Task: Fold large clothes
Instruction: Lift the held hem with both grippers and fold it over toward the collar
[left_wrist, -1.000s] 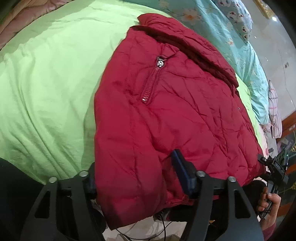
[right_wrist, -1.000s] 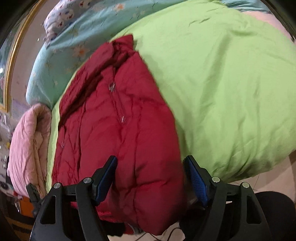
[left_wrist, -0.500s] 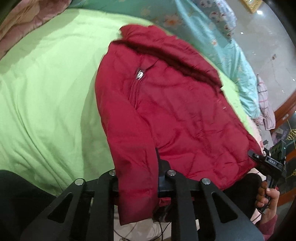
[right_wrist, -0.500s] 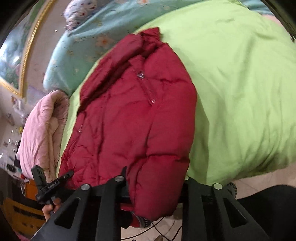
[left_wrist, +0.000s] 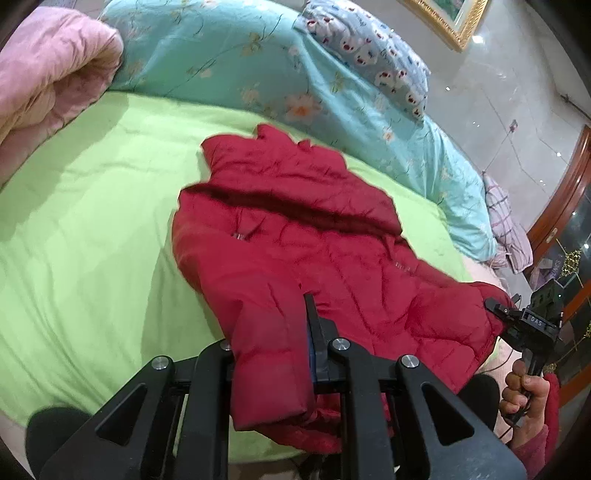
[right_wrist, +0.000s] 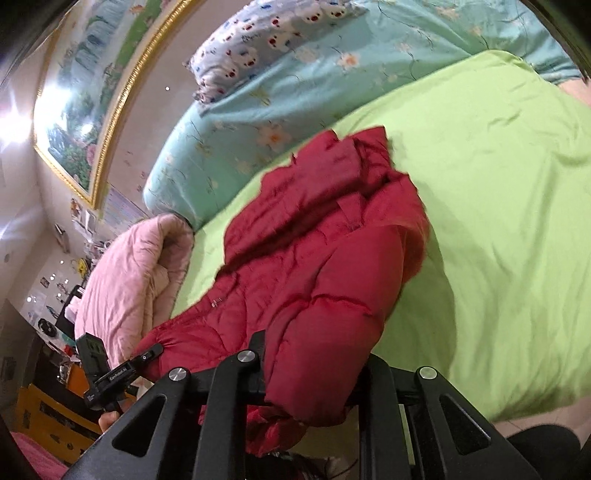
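While the red jacket (left_wrist: 314, 236) lies on the green sheet (left_wrist: 92, 240), its near hem is clamped in both grippers: left gripper (left_wrist: 273, 354), right gripper (right_wrist: 314, 365), jaws just closed.

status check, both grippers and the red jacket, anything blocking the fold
Left gripper and right gripper just closed, both clamped on red jacket hem. Jacket on green sheet. Nothing in the way.

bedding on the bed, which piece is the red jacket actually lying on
The plain light green cover. The red jacket rests on it; the flowered turquoise quilt lies beyond the collar, and the pink quilt is bunched to one side.
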